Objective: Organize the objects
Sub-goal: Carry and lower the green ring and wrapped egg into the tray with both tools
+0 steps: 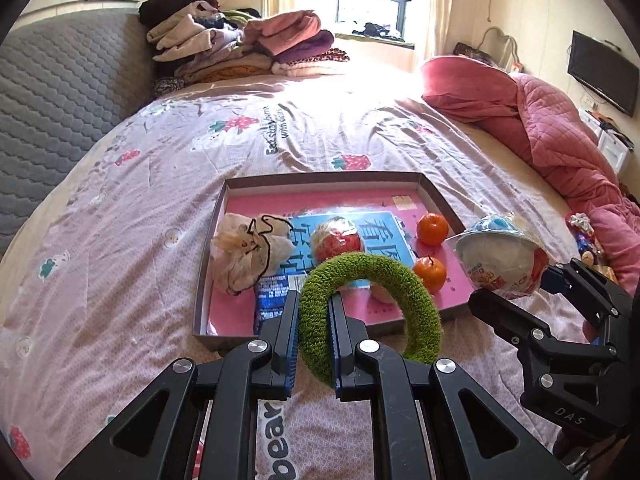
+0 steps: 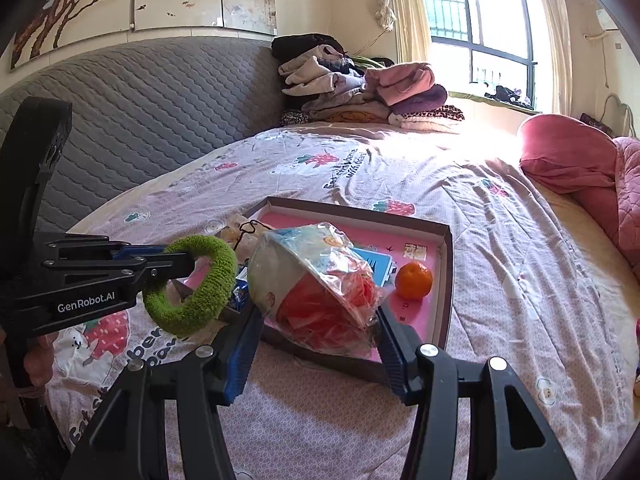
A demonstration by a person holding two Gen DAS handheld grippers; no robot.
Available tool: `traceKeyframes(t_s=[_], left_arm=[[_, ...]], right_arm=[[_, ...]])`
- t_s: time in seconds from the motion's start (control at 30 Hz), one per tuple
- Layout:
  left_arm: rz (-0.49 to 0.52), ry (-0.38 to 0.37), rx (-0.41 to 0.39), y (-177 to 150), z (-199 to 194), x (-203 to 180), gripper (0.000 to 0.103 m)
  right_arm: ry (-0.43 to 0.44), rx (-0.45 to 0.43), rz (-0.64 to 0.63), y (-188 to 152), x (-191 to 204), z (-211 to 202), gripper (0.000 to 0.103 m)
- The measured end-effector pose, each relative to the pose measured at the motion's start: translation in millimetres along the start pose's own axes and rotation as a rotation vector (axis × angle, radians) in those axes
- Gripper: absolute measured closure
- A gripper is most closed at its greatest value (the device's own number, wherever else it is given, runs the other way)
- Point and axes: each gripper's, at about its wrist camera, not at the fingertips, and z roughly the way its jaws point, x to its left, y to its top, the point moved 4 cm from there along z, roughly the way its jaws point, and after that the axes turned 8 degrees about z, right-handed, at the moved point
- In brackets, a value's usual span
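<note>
- The left gripper (image 1: 314, 344) has its two black fingers pressed together on a green fuzzy ring (image 1: 376, 304). The ring is soft, like towel cloth, and hangs in the air above the near edge of the box (image 1: 328, 178).
- The right gripper (image 2: 316, 328) has its fingers apart and clamped on a wrapped egg toy (image 2: 312, 292). This toy is egg-shaped, half white and half red, inside crinkled clear plastic, and it is held above the box.
- The box is shallow, of brown cardboard, with a pink bottom. It lies on the bed sheet (image 1: 140, 208).
- Inside the box are a beige cloth pouch (image 1: 244, 252) with a black string, a blue booklet (image 1: 360, 236) with large Chinese characters, a second red and white egg (image 1: 338, 240), and two round oranges (image 1: 432, 229).
- A blue packet (image 1: 272, 296) with small white print lies at the near side of the box; I cannot read the print.
- The sheet is pink, wrinkled cotton with strawberries and the words "with bears".
- The left gripper body shows "GenRobot.AI" in the right wrist view.
</note>
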Motion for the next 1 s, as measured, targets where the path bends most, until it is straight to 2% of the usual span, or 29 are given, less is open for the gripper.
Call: traceKeyframes(t_s=[0.3, 0.53, 1.0], left_arm=[[-0.018, 0.036, -0.011, 26, 16, 19, 0.09], [-0.053, 0.058, 0.01, 36, 44, 35, 0.09], [-0.068, 0.077, 0.087, 11, 91, 41, 0.09]], right_arm=[[-0.042, -0.024, -0.019, 25, -16, 10, 0.048], [-0.056, -0.006, -0.012, 25, -31, 29, 0.048], [-0.105, 0.103, 0.039, 1, -53, 67, 0.048]])
